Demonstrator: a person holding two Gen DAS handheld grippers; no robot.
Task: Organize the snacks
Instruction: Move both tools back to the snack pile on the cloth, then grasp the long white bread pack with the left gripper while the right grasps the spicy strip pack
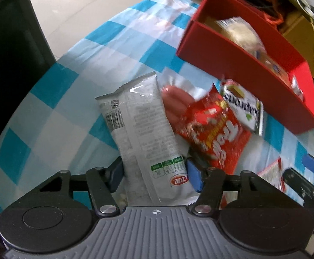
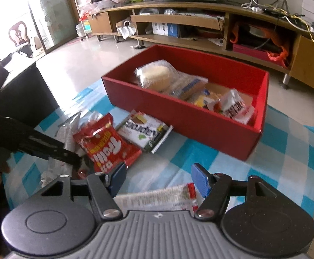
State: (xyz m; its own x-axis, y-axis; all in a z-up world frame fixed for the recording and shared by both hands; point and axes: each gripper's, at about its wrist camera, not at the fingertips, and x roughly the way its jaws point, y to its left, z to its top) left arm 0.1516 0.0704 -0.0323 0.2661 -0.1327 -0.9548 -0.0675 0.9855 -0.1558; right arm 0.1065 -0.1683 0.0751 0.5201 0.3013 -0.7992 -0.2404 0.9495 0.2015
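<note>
Your checked blue-and-white cloth (image 2: pixel 286 151) carries a rectangular red cardboard box (image 2: pixel 178 116) with crinkly wrapped snacks inside. Just before it lie a glossy red candy bag (image 1: pixel 213 129) and a flat white gum pack (image 1: pixel 243 105). Your left gripper (image 1: pixel 154 172) pinches the long white plastic packet (image 1: pixel 139 116) — your right gripper (image 2: pixel 159 179) straddles a flat printed packet (image 2: pixel 157 198), grip unclear.

Right gripper (image 2: pixel 158 180) hovers over a flat white packet (image 2: pixel 157 198) with a red edge, blue pads either side, contact unclear. Red box (image 2: pixel 178 116) ahead on the checked cloth (image 2: pixel 286 151), snacks inside. Red Trolli bag (image 2: pixel 106 144) and white pack (image 2: pixel 144 132) lie just before it.
</note>
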